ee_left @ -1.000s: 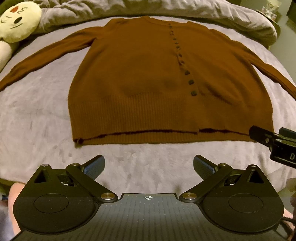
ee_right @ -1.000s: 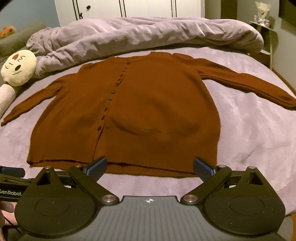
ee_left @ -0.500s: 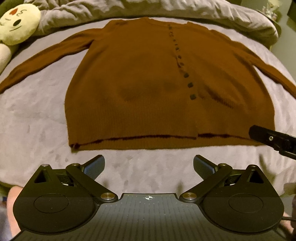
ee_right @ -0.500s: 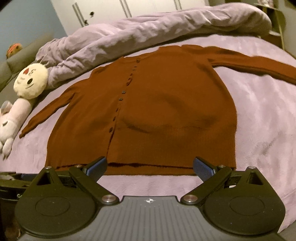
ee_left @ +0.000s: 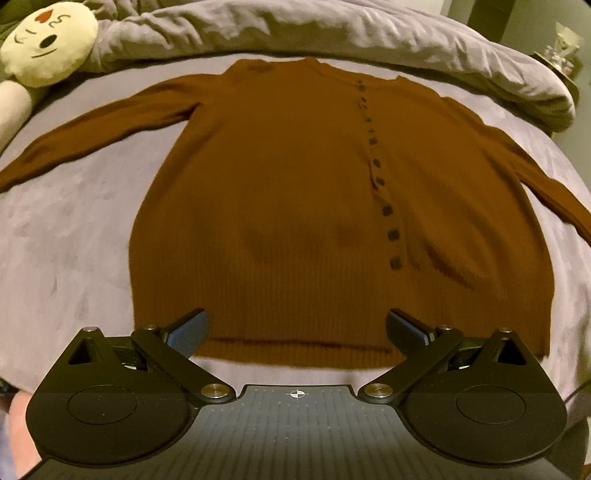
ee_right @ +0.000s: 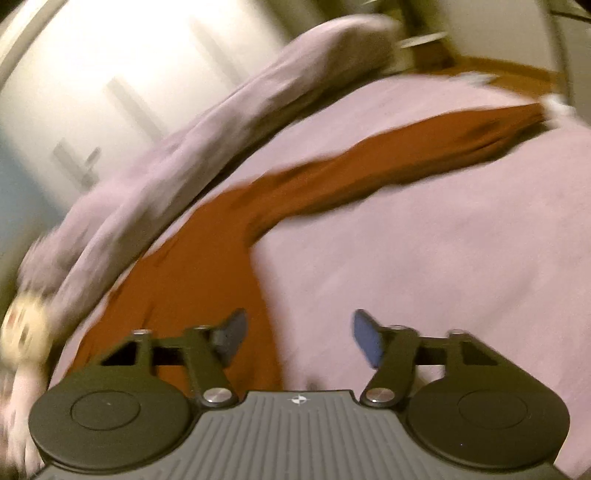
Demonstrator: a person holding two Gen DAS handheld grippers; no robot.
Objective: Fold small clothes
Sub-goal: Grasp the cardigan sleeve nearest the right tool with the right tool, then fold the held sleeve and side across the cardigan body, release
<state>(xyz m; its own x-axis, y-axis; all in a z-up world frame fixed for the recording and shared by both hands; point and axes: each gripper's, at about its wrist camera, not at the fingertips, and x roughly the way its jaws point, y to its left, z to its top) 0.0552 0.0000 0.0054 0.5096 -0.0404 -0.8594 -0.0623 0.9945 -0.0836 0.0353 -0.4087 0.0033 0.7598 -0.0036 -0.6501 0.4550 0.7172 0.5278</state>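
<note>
A brown buttoned cardigan [ee_left: 295, 192] lies flat and face up on the bed, sleeves spread to both sides. My left gripper [ee_left: 295, 328] is open and empty, its fingertips over the bottom hem near the middle. In the blurred right wrist view the cardigan's right side and right sleeve [ee_right: 369, 173] show. My right gripper [ee_right: 299, 332] is open and empty, over the cardigan's right edge and the bedspread beside it.
The lilac bedspread [ee_left: 66, 236] surrounds the cardigan. A bunched grey duvet [ee_left: 332, 33] lies along the far side. A cream plush toy [ee_left: 48, 44] sits at the far left. White wardrobe doors [ee_right: 110, 81] stand behind the bed.
My left gripper moved forward, its fingertips now over the hem. My right gripper swung fast to the right, now facing the right sleeve and tilted; it left the left wrist view.
</note>
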